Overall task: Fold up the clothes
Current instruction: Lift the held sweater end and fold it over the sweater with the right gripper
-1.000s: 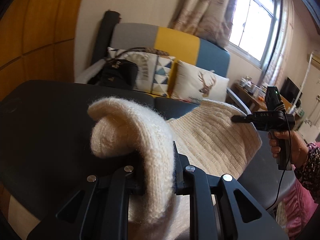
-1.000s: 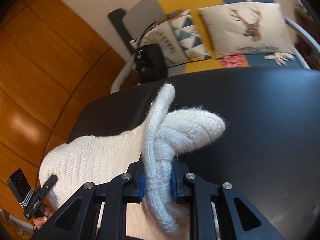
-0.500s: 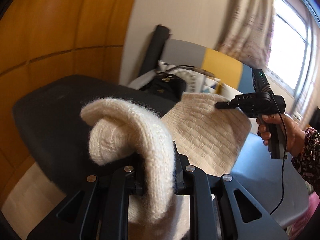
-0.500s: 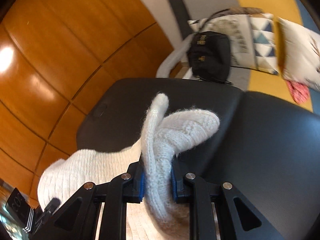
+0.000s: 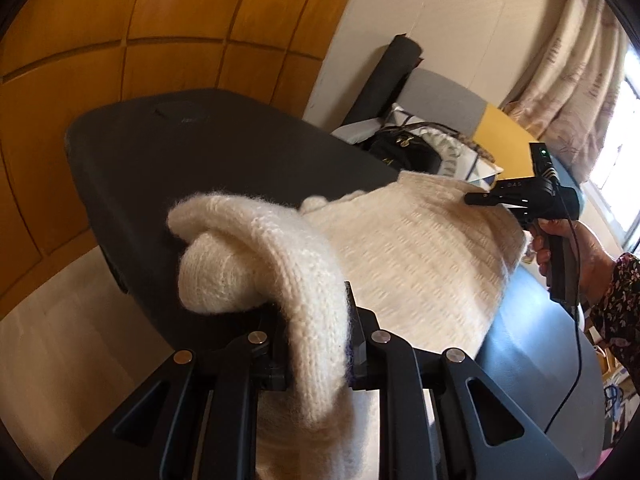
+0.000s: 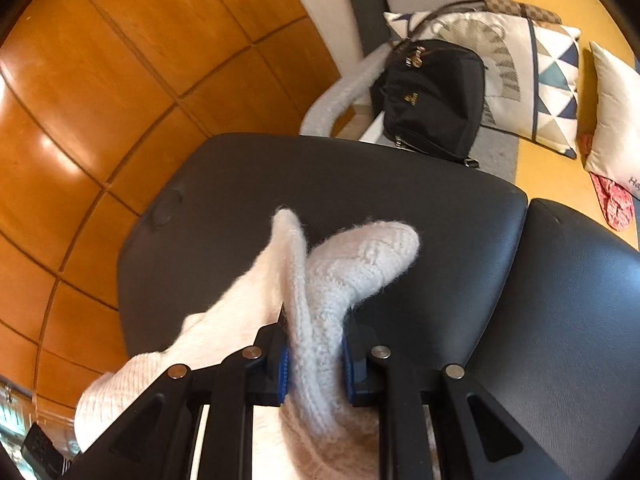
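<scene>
A cream knitted sweater (image 5: 420,248) hangs stretched between my two grippers above a black padded table (image 5: 224,160). My left gripper (image 5: 316,340) is shut on a thick fold of its edge, which curls over the fingers. In the left wrist view the right gripper (image 5: 492,199) grips the far end, held by a person's hand (image 5: 576,256). The right wrist view shows my right gripper (image 6: 314,360) shut on another bunched fold of the sweater (image 6: 344,272), which trails off to the lower left over the table (image 6: 440,216).
A sofa with a black handbag (image 6: 432,96) and patterned cushions (image 6: 532,76) stands behind the table. Orange wood wall panels (image 6: 100,80) are on the left. A window with curtains (image 5: 568,64) is at the right. Pale floor (image 5: 60,340) lies beside the table.
Both grippers have swung leftward toward the wood-panelled end of the table, carrying the sweater along. Their grip on the knit stays the same.
</scene>
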`<action>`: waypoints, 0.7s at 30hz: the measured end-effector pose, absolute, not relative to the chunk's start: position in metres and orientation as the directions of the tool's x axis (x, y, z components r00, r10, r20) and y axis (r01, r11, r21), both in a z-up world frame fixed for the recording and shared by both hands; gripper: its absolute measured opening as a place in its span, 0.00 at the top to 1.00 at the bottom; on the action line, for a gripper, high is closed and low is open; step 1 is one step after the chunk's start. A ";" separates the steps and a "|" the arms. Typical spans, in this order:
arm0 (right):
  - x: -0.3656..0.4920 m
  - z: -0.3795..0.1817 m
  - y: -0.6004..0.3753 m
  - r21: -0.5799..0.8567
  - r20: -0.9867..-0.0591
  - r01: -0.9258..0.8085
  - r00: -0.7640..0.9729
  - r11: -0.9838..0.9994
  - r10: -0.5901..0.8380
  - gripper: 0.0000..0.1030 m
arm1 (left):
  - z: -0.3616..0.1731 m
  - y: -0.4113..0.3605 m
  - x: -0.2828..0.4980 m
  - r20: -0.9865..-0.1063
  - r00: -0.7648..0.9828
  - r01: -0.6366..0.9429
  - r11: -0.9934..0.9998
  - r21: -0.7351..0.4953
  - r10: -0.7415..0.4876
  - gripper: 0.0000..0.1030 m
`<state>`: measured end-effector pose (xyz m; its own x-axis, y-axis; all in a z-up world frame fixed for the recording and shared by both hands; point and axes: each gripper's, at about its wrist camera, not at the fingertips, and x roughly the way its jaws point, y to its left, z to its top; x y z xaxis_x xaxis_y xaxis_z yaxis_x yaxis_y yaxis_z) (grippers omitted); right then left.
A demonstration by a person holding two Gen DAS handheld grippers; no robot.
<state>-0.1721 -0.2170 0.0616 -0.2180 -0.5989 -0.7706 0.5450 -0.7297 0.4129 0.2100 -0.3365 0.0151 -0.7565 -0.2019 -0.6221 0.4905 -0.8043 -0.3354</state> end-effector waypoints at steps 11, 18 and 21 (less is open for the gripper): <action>-0.205 0.016 -0.200 0.424 -0.796 0.451 -0.229 -0.785 -0.561 0.82 | -0.024 -0.349 0.201 -0.685 -0.707 0.553 -0.741 -0.382 -0.175 0.82; -0.215 0.005 -0.206 0.380 -0.806 0.459 -0.261 -0.803 -0.531 0.80 | -0.029 -0.346 0.185 -0.708 -0.672 0.588 -0.737 -0.332 -0.218 0.80; -0.216 0.005 -0.210 0.348 -0.809 0.472 -0.286 -0.810 -0.514 0.79 | -0.030 -0.342 0.183 -0.713 -0.656 0.598 -0.747 -0.292 -0.247 0.80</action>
